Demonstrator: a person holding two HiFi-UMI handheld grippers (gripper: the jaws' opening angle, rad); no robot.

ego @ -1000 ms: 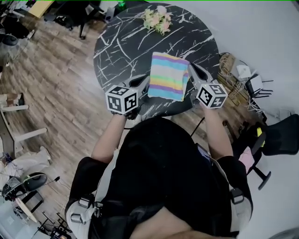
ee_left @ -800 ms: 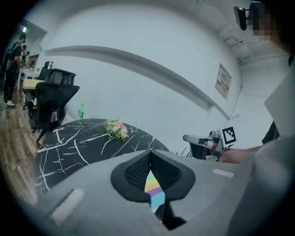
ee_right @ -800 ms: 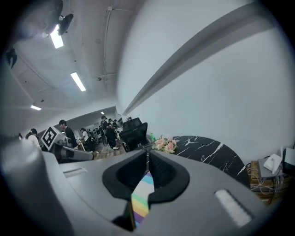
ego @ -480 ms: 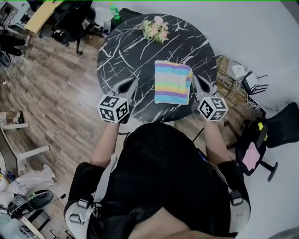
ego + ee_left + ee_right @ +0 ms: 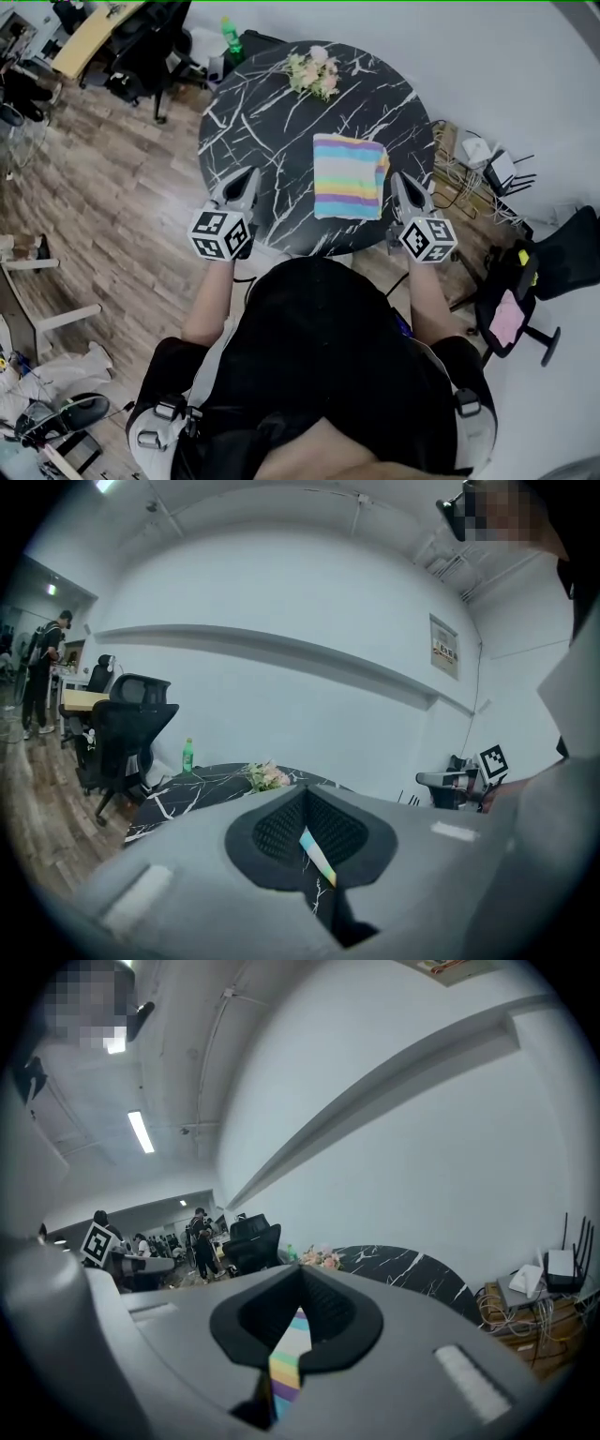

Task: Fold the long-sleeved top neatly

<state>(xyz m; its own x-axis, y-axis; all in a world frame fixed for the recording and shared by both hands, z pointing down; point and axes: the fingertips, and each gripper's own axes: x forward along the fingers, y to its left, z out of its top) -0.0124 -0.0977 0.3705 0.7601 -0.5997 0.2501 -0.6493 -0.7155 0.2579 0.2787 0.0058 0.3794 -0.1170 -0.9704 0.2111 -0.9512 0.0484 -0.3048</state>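
The striped top (image 5: 349, 176) lies on the round black marble table (image 5: 272, 122), a little right of the table's middle. It is folded into a compact rectangle with its edges fairly square, and no sleeve trails out that I can see. The left tool (image 5: 249, 176) hangs over the table's near left edge and the right tool (image 5: 401, 180) over its near right edge. Both point across the table and neither touches the cloth. Each tool has its jaws pressed together with nothing pinched between them; from each tool's own camera the colored stripes show only as a sliver beyond the closed tips. A bunch of flowers (image 5: 315, 73) sits at the table's far edge, well away from the work. To my eye the folding itself is done and this is the stepping-back stage, with the bundle left to rest. If anything remains, it is a tidy-up, such as squaring a corner or smoothing the top layer. That would call for opening one tool first, then coming in low and lightly from the table's near side so the stack is not dragged out of shape.
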